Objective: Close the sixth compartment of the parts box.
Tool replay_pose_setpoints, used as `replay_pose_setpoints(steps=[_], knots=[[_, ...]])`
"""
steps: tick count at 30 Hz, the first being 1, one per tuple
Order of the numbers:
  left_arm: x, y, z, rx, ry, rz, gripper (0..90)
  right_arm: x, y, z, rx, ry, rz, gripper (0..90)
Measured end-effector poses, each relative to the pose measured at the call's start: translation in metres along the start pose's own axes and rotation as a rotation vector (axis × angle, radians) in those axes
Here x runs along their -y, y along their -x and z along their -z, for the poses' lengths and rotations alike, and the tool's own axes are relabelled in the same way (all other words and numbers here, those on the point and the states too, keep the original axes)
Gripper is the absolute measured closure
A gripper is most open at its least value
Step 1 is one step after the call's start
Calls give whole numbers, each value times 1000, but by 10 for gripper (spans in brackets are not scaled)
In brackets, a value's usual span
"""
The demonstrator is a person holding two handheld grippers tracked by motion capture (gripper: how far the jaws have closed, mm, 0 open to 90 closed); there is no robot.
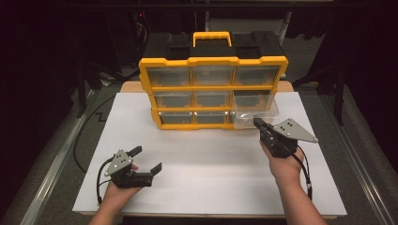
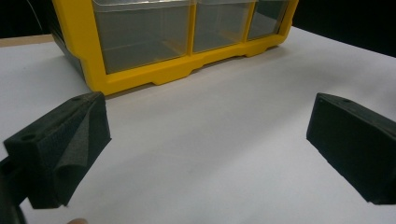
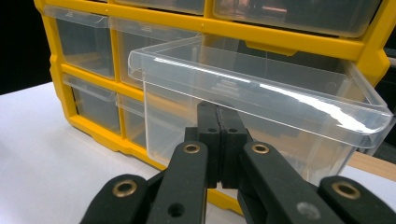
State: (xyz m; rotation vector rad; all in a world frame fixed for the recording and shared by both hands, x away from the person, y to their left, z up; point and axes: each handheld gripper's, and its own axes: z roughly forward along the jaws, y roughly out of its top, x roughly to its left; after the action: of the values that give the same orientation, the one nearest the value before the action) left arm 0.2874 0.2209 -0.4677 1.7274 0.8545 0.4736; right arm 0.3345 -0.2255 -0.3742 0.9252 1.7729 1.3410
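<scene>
1. Right now the right gripper (image 1: 259,125) has its jaws pressed together against the front wall of a clear plastic drawer (image 1: 256,116); in the right gripper view the closed pads (image 3: 218,122) meet the drawer (image 3: 261,116) just under its front lip, though whether they pinch a small tab there cannot be told.
2. That drawer sticks out from the bottom right slot of the yellow organizer cabinet (image 1: 213,91), partly pulled forward over the white tabletop (image 1: 211,168).
3. Eight other clear drawers sit flush in the cabinet's three-by-three front, below its yellow carry handle (image 1: 212,37).
4. Well apart from the cabinet, toward its lower left in the high view, the left gripper (image 1: 148,160) rests in the person's hand with its jaws spread wide and nothing between them.
5. Seen from the left gripper view, the cabinet's bottom row (image 2: 187,37) stands beyond the two black pads (image 2: 74,140), with bare white surface between.
</scene>
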Motion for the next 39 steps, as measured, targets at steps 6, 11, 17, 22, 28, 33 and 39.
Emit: replay_pose_setpoints(steps=[6, 11, 17, 22, 28, 33, 39], knots=[[0, -1, 0, -5, -2, 5, 8, -1, 1, -4, 6, -3, -1, 900], [1, -1, 1, -5, -1, 6, 8, 0, 2, -6, 11, -6, 2, 900], [1, -1, 1, -4, -2, 5, 8, -2, 3, -10, 21, -9, 2, 900], [0, 0, 1, -3, 2, 6, 8, -1, 5, -13, 28, -7, -1, 900], [0, -1, 1, -3, 2, 9, 8, -2, 8, -16, 37, -8, 5, 900], [1, -1, 0, -4, -1, 6, 8, -3, 10, -18, 42, -12, 5, 900], [0, -1, 0, -5, 1, 8, 8, -4, 11, -22, 45, -13, 12, 900]])
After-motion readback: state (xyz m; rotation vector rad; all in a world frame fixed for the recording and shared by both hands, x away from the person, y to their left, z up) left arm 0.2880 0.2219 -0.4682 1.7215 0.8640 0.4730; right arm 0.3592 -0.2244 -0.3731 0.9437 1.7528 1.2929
